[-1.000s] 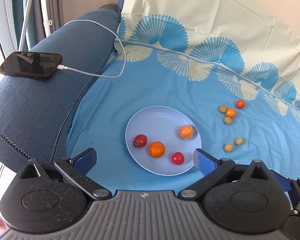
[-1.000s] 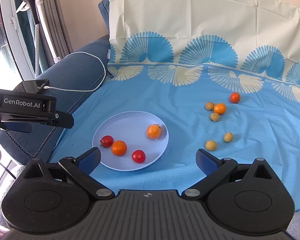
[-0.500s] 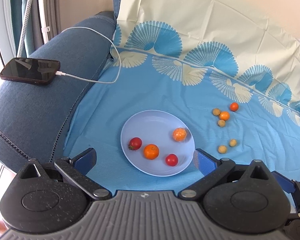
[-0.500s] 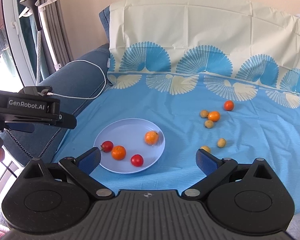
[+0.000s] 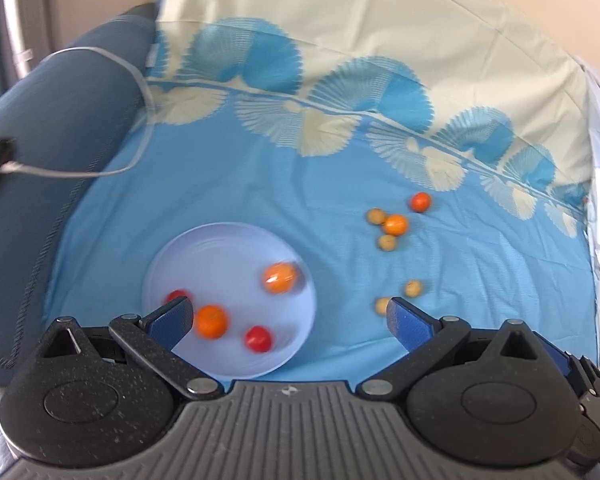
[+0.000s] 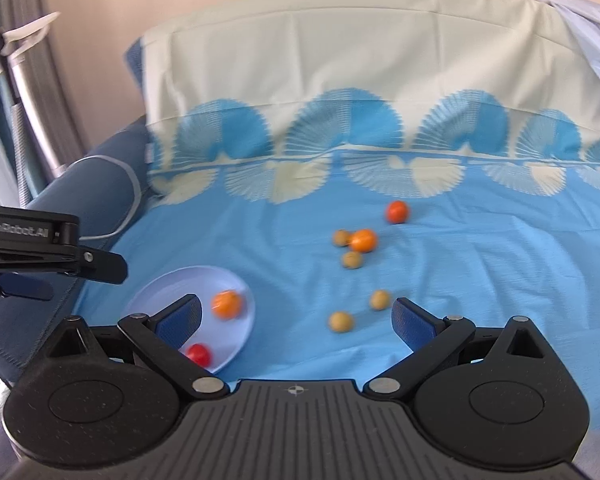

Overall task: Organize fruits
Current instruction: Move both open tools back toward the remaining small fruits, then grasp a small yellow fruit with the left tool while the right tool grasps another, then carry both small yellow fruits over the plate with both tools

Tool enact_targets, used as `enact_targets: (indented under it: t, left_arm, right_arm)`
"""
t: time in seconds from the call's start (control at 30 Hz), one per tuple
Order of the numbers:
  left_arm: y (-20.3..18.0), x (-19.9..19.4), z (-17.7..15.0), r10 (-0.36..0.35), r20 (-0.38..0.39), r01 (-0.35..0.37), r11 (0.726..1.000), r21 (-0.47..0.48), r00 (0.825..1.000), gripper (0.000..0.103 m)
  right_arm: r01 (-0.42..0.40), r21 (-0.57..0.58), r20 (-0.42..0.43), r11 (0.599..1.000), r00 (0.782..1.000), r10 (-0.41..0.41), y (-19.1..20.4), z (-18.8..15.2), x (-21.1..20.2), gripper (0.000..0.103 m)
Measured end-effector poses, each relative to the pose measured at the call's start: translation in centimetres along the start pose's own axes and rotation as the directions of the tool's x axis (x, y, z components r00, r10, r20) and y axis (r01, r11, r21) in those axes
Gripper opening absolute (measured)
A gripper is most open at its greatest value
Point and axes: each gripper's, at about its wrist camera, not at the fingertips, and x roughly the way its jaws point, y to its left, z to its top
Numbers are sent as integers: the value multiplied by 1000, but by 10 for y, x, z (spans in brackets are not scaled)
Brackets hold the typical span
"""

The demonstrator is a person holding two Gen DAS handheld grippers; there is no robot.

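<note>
Blue cloth (image 5: 260, 196) covered the sofa seat, with a pale plate (image 5: 204, 256) lying on it. Both grippers hung above the seat, fingers spread wide and holding nothing: the left gripper (image 5: 289, 316) over the plate's near edge, the right gripper (image 6: 298, 314) further right. The left view showed 4 fruits on the plate: 2 oranges (image 5: 280, 277) and 2 red tomatoes (image 5: 258, 338), 1 tomato half hidden behind a finger. The right view showed only 2 of them, its left finger (image 6: 180, 318) covering part of the plate. 6 loose fruits (image 6: 363, 240) lay on the cloth well to the plate's right. Only the right view showed the left gripper's body from the side.
</note>
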Motion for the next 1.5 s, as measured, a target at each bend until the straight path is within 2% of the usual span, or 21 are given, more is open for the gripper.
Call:
enact_targets:
  t: [0.27, 0.47, 0.57, 0.77, 0.93, 0.97, 1.0, 1.03, 1.07, 1.1, 1.13, 1.17, 1.23, 1.33, 1.5]
  left_arm:
    - [-35, 64, 24, 30, -44, -28, 998, 64, 999, 103]
    - [-56, 127, 44, 63, -101, -50, 991, 126, 993, 103]
    - [-74, 166, 52, 73, -128, -50, 983, 176, 989, 103]
    - [-116, 247, 64, 83, -194, -25, 959, 283, 978, 103]
    - [-141, 297, 61, 76, -233, 9, 939, 343, 969, 102]
    - [-142, 302, 59, 63, -231, 21, 940, 341, 971, 93]
    - [-143, 305, 58, 48, -235, 35, 942, 334, 971, 80]
    - [-144, 306, 57, 44, -238, 39, 941, 335, 970, 63]
    - [-145, 302, 56, 39, -206, 36, 937, 348, 978, 31]
    - [-146, 300, 55, 30, -201, 46, 930, 364, 979, 29]
    - [-147, 298, 54, 33, -204, 45, 931, 362, 978, 28]
    - [-145, 295, 54, 29, -205, 46, 934, 353, 978, 28]
    - [-144, 287, 53, 43, -182, 24, 937, 349, 982, 28]
    - [-138, 262, 54, 43, -163, 12, 946, 323, 986, 28]
    - [-119, 180, 49, 15, -70, 7, 952, 306, 997, 28]
  right_arm:
    - [110, 46, -11, 993, 994, -110, -54, 9, 37, 101]
    - [163, 16, -52, 986, 985, -162, -78, 4, 87, 101]
    - [173, -1, -87, 985, 981, -172, -89, -3, 122, 101]
    - [128, -42, -150, 991, 980, -133, -100, -20, 187, 99]
    - [93, -93, -134, 991, 985, -105, -103, -34, 213, 96]
    - [95, -109, -129, 990, 986, -109, -103, -37, 215, 96]
    - [93, -119, -103, 989, 989, -106, -103, -40, 215, 93]
    - [90, -130, -82, 987, 991, -101, -103, -44, 213, 90]
    - [86, -141, -63, 986, 993, -96, -102, -46, 211, 78]
    - [79, -153, -46, 985, 995, -87, -101, -48, 208, 57]
    - [68, -172, -33, 983, 997, -75, -98, -49, 206, 44]
    - [64, -198, -28, 978, 997, -71, -94, -49, 203, 26]
    - [78, -235, -23, 969, 996, -86, -87, -50, 201, 26]
    - [84, -199, -30, 976, 995, -92, -92, -45, 196, 26]
    - [132, -131, 6, 983, 991, -132, -100, -19, 160, 26]
